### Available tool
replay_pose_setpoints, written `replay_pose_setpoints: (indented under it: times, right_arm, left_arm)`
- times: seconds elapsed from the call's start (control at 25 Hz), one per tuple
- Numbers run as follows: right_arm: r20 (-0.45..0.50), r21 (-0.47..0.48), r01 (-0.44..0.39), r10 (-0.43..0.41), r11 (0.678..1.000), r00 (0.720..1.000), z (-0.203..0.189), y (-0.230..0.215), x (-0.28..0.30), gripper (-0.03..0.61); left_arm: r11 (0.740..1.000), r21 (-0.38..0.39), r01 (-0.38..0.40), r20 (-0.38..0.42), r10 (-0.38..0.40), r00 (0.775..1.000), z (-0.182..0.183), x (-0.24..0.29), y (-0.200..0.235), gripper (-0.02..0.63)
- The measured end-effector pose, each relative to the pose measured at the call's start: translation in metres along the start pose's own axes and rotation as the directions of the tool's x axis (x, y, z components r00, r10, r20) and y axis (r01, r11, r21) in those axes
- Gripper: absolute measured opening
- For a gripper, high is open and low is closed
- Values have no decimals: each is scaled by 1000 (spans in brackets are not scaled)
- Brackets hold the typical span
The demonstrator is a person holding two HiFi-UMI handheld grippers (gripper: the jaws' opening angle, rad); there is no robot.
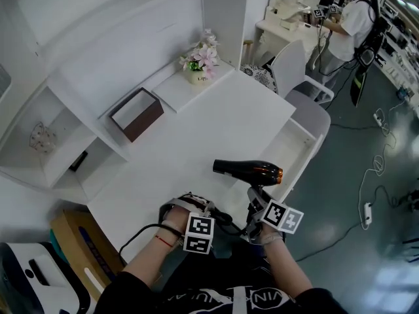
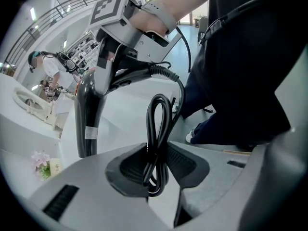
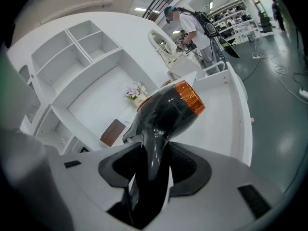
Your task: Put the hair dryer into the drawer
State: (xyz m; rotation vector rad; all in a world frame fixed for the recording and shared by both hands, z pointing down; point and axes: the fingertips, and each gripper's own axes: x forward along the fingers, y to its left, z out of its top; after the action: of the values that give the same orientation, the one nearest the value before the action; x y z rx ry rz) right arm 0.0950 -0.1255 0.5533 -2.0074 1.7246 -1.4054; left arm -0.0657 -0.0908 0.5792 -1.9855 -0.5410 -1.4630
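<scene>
Left gripper (image 2: 156,170): nearest the lens; its jaws are pinched onto a folded loop of the black cord (image 2: 159,138), which rises from the pads and runs on to the dryer's handle.
Right gripper (image 3: 151,170): jaws clamped on the handle of the hair dryer (image 3: 166,109), pads on both sides of it.
Hair dryer position: held in the air above the front right of the white desk (image 1: 196,156), barrel about level, orange-ringed end toward the open drawer (image 1: 291,142); in the head view that end overlaps the drawer's near part.
Grippers together: side by side just below the dryer in the head view, the left one (image 1: 190,209) beside the right one (image 1: 258,209).
Edges: the drawer stands pulled out at the desk's right side, its white floor bare; a white chair (image 1: 308,106) sits just beyond it.
Open room: the desk top is bare between the dryer and the brown box (image 1: 136,114) and flower pot (image 1: 201,59) at the back.
Hidden: the handle's lower end is lost between the right jaws; in the head view the marker cubes cover both sets of jaws.
</scene>
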Motion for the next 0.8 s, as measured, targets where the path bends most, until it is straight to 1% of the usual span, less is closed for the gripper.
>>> replay_pose_setpoints:
  times: [0.2,0.4,0.64,0.8]
  right_arm:
    - [-62,-51,-48,44,998,997,25,-24,-7,175]
    - [-136,-106,-92,77,990,988,48,-53,-12,175]
    - [-198,-120,-127,101,985,975,63,-85,-14,175]
    - [-235,-112,-157,127,981,964,68,-99,-12,175]
  left_arm:
    - [996,-84,-10,17,12,1000,40,18,16,123]
    - [985,-171,-36,19,40,999,82,38,37,123]
    - [962,-267,-55,2,58,998,115,59,51,123]
    - [948,-310,-66,-19,64,998,128,68,56,123]
